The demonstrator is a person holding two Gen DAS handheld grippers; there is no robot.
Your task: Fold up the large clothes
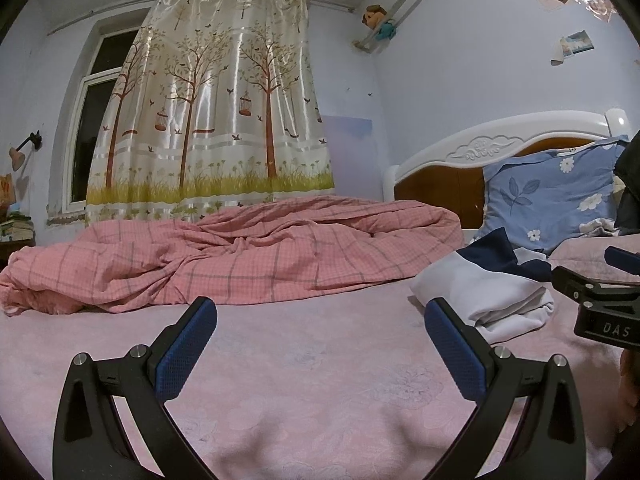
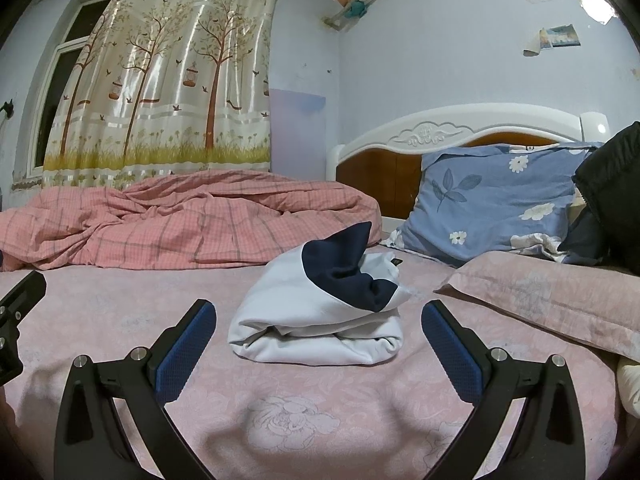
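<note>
Both grippers (image 1: 320, 344) (image 2: 319, 346) hang wide and empty over the bed (image 2: 120, 320), the garment (image 2: 320, 312) at frame centre looking folded, likely needing only tidying.

pink bed (image 2: 320, 420), folded garment (image 2: 316, 320), quilt (image 2: 180, 220)

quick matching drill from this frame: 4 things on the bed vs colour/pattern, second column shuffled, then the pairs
Things:
1. quilt
2. upright pillow
3. folded garment
4. bedsheet

Colour or pattern:
A. white with a navy part
B. pale pink with faint flowers
C. pink checks
D. blue with white flowers

Pairs: 1-C, 2-D, 3-A, 4-B
</note>
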